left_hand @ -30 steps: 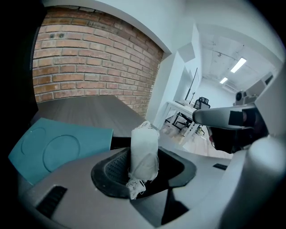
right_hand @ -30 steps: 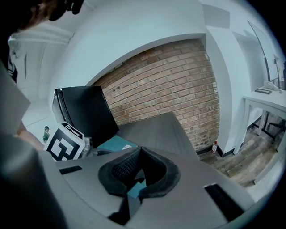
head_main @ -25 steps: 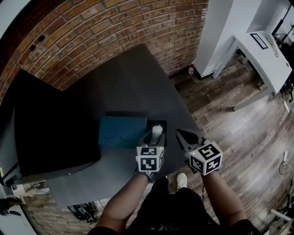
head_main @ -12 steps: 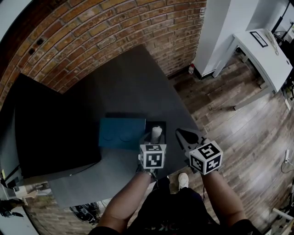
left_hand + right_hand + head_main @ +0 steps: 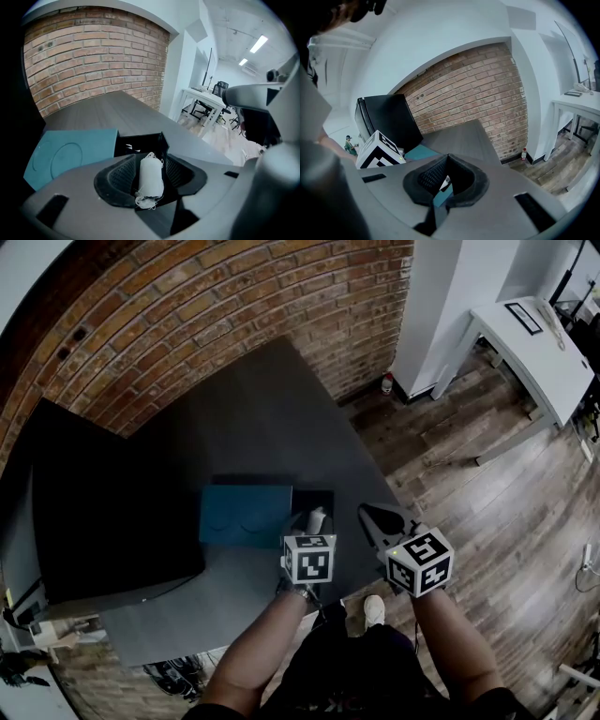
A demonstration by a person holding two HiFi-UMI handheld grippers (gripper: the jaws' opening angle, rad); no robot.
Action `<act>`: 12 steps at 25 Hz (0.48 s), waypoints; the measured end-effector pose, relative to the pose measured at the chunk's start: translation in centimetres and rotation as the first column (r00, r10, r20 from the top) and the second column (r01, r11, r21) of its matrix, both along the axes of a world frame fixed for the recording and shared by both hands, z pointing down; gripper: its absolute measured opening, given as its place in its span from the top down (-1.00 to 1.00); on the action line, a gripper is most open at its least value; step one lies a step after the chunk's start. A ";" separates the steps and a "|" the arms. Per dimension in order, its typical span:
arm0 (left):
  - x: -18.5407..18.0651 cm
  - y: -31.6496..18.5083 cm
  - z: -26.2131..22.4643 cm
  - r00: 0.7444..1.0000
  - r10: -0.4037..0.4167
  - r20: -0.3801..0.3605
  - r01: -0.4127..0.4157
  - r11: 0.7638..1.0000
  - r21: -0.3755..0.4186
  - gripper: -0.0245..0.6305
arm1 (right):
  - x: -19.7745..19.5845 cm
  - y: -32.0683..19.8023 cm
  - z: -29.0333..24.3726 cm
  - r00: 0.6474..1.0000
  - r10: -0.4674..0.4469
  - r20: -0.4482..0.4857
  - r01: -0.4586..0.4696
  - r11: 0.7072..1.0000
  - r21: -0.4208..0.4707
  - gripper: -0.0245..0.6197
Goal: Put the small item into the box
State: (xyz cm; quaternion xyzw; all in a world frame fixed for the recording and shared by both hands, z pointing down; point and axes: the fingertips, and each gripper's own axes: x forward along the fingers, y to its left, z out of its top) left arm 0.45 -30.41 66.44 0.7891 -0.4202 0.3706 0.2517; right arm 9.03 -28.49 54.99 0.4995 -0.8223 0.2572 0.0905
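Viewing from the head camera, the left gripper (image 5: 316, 526) is held over the near edge of the dark grey table (image 5: 262, 418), with its marker cube (image 5: 309, 559) nearest the person. Its jaws have just been opening and stand wide apart. The small item (image 5: 317, 519), a white roll with frayed thread at its near end, lies between them. In the left gripper view the roll (image 5: 151, 178) sits lengthwise in the gap of the left gripper (image 5: 151, 158), with a dark space along each side (neither pad appears to press on it).

The black box (image 5: 323, 498) is open and sits just right of its teal lid (image 5: 246, 515), which lies flat on the table and touches the box. In the head view the roll overlaps the near part of the box opening. In the left gripper view the box (image 5: 140, 143) shows directly beyond the top of the roll. Whether the roll rests on the box floor cannot be told.

The right gripper (image 5: 367, 512) is held just right of the box, apart from it. In the right gripper view its jaw tips (image 5: 447, 156) meet, and nothing is held.
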 end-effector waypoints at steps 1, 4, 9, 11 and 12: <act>0.0 0.0 0.0 1.000 -0.003 -0.004 0.003 1.000 0.001 0.27 | 0.0 0.0 -0.1 1.000 -0.001 -0.001 0.001 1.000 0.001 0.87; -0.2 0.0 -0.3 0.999 -0.019 -0.026 0.019 1.000 0.003 0.27 | 0.1 0.0 -0.4 1.000 -0.002 -0.003 0.002 1.000 0.007 0.87; -0.7 0.3 -1.6 0.995 -0.057 -0.077 0.059 0.998 0.024 0.27 | 0.0 0.6 -1.1 1.000 -0.012 -0.006 0.012 1.000 0.021 0.87; -0.9 0.4 -2.6 0.993 -0.067 -0.093 0.072 0.996 0.054 0.29 | -0.1 1.0 -1.5 1.000 -0.019 -0.007 0.019 0.999 0.028 0.87; -1.1 0.5 -3.2 0.992 -0.072 -0.102 0.079 0.995 0.068 0.33 | -0.2 1.1 -1.7 1.000 -0.024 -0.008 0.024 0.999 0.033 0.87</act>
